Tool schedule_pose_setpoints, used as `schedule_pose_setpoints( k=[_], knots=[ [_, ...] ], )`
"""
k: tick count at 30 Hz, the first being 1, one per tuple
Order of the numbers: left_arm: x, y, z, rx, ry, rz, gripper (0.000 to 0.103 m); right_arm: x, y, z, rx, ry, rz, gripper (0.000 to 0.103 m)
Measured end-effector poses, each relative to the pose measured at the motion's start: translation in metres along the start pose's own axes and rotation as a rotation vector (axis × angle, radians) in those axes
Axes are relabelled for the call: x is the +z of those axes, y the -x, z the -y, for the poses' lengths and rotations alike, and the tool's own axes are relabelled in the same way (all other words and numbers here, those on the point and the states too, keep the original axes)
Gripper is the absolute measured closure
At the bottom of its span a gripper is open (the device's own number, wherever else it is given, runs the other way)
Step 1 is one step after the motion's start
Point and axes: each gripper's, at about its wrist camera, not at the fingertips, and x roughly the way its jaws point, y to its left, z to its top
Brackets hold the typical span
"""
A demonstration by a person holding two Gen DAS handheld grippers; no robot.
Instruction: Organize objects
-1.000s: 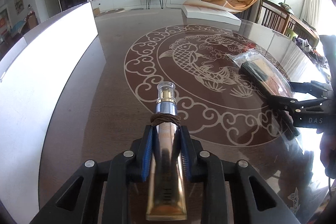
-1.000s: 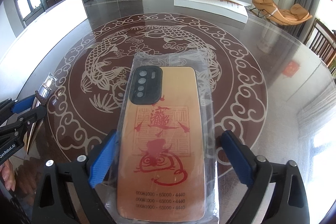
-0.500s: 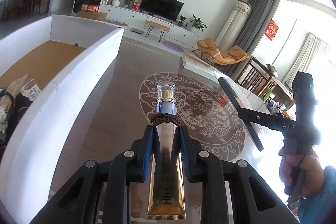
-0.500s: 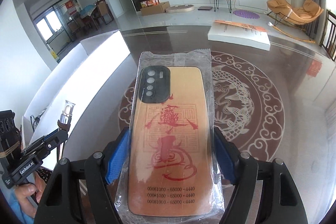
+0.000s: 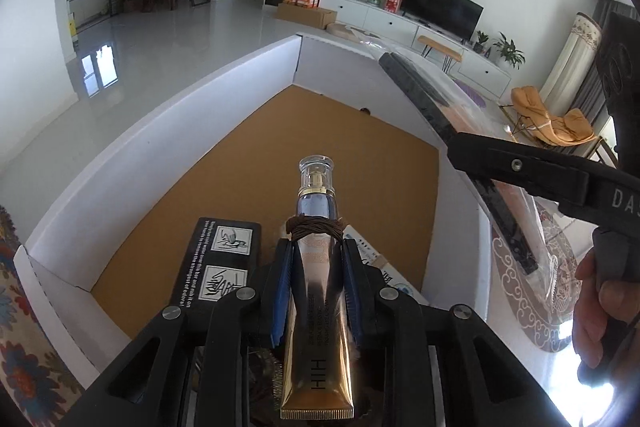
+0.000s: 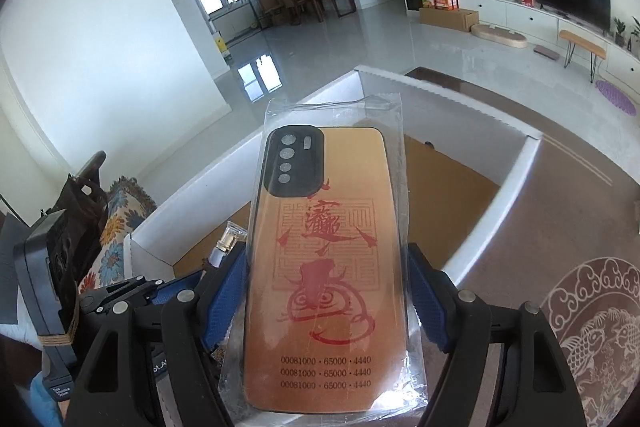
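We had both loads in the air over the white box (image 5: 168, 131), so the carrying looked mostly done and the setting down was left. In the lower middle of the left wrist view, our left gripper (image 5: 316, 283) was pinching the gold tube (image 5: 318, 331) between its blue pads, clear cap pointing up-frame toward the box's brown floor (image 5: 304, 155). In the right wrist view, our right gripper (image 6: 326, 299) was clamped on the bagged phone case (image 6: 324, 267), which filled the centre of the frame and hung above the box's near wall. The same case showed edge-on at the right of the left wrist view (image 5: 472, 155), over the box's right wall.

Some things already lay in the box at the lower part of the left view: a black carton (image 5: 218, 267) with printed panels, and a white packet (image 5: 384, 267) partly hidden behind the tube. Most of the floor up-frame was bare. By our judgement, both items had yet to be lowered and released, and we could not tell whether more objects waited on the patterned table (image 6: 592, 327).
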Motion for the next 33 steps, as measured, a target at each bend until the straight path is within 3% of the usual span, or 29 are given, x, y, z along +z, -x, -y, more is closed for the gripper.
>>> schedule_pose_setpoints(
  k=[4, 5, 8, 9, 13, 16, 21, 28, 33],
  knots=[
    [-0.009, -0.013, -0.016, 0.040, 0.013, -0.053, 0.076, -0.006, -0.063, -0.010, 0.013, -0.005, -0.170, 0.027],
    [-0.012, -0.015, -0.015, 0.044, 0.013, -0.059, 0.067, -0.009, -0.069, -0.011, 0.016, -0.008, -0.194, 0.026],
    [-0.016, -0.009, -0.017, 0.080, 0.010, -0.039, 0.015, -0.014, -0.059, -0.011, 0.027, -0.008, -0.171, 0.022],
    [-0.017, -0.004, -0.016, 0.103, 0.008, -0.012, 0.007, -0.015, -0.050, -0.008, 0.021, -0.009, -0.151, 0.015],
    [-0.017, 0.023, -0.008, 0.235, 0.009, 0.056, 0.005, -0.019, -0.003, 0.001, -0.031, 0.000, -0.083, 0.004],
    [-0.016, 0.036, -0.004, 0.318, 0.017, 0.043, 0.005, -0.022, 0.023, 0.006, -0.081, -0.001, -0.086, 0.000],
    [-0.022, 0.049, -0.002, 0.322, 0.007, 0.047, 0.005, -0.036, 0.043, 0.013, -0.144, 0.005, -0.128, 0.000],
    [-0.035, 0.073, 0.008, 0.329, -0.015, 0.112, 0.005, -0.038, 0.044, 0.006, -0.172, 0.043, -0.136, 0.000],
    [-0.033, 0.078, 0.013, 0.329, -0.035, 0.104, 0.005, -0.034, 0.039, -0.005, -0.169, 0.054, -0.126, 0.000]
  ],
)
